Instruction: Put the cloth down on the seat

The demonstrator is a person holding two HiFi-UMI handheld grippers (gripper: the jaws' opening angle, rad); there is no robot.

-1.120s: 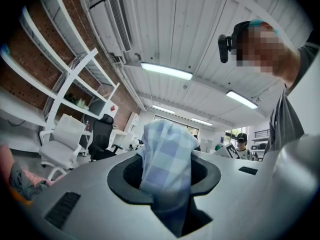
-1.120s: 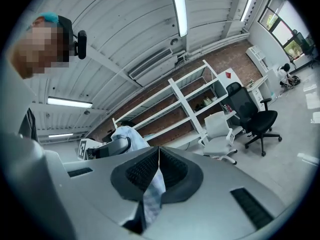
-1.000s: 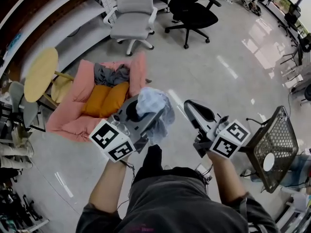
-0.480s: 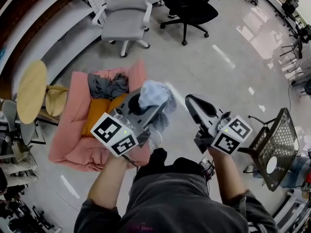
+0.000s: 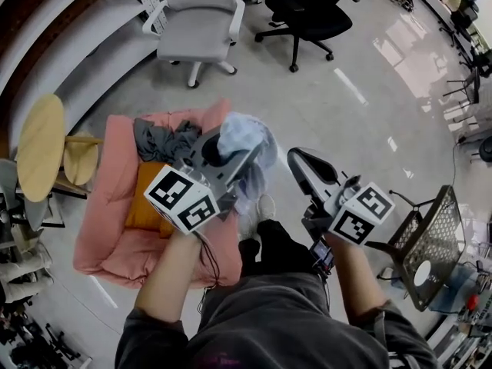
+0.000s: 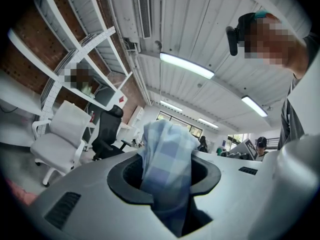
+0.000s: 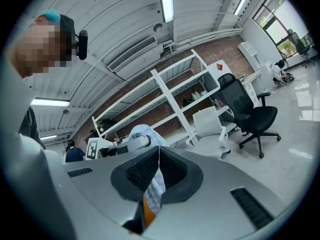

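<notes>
A light blue checked cloth [image 5: 244,133] hangs bunched from my left gripper [image 5: 224,156], whose jaws are shut on it. In the left gripper view the cloth [image 6: 167,159] fills the gap between the jaws of the left gripper [image 6: 165,179]. It hangs above the right edge of the pink seat [image 5: 108,229], which holds an orange cushion [image 5: 144,204] and a crumpled grey garment [image 5: 161,138]. My right gripper [image 5: 301,166] is over the floor to the right, apart from the seat. Its jaws meet at the tips of the right gripper [image 7: 159,156], with nothing held.
A white office chair [image 5: 196,14] and a black office chair [image 5: 307,10] stand beyond the seat. A round wooden table [image 5: 38,137] is at its left. A black mesh piece [image 5: 430,237] is at the right. The person's shoe [image 5: 265,206] is on the floor by the seat.
The seat has come closer under the left gripper. The cloth, held as before, now hangs over the seat's right edge. The right gripper keeps its place beside it.
</notes>
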